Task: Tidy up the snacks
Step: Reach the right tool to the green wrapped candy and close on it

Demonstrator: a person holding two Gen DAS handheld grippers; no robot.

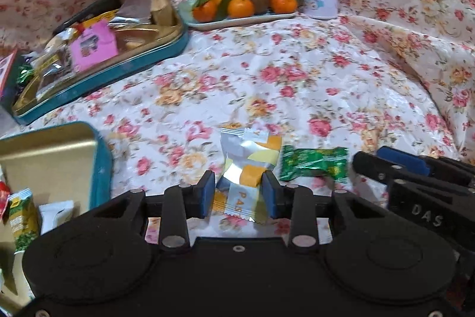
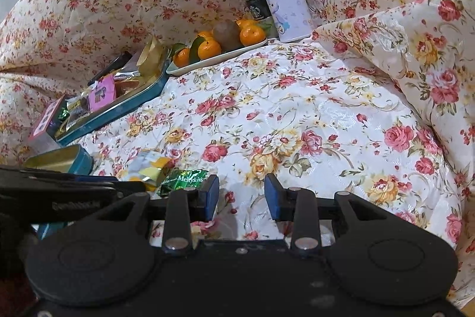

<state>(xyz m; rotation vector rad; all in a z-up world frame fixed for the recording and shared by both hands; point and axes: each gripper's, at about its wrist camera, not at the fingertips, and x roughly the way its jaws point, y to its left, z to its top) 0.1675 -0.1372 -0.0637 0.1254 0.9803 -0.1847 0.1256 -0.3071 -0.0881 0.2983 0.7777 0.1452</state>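
Between the left gripper's (image 1: 239,192) blue fingers (image 1: 208,188) lies the silver-and-orange snack packet (image 1: 248,168), flat on the floral cloth (image 1: 297,73), the pads touching or nearly touching its sides. I judge the grasp half made: press in squarely on the packet's middle, then lift straight before carrying it left to the teal tin (image 1: 102,165). It points steeply down. Just right, the right gripper (image 2: 241,192) hovers with fingers apart, empty, beside the green candy (image 1: 314,164).

- The left gripper (image 1: 239,186) tilts steeply downward, its black linkage arms drawn in, blue-padded jaws partly closed with a gap between them.
- The right gripper (image 2: 242,196) slants down just beside it, jaws narrowly apart, empty.
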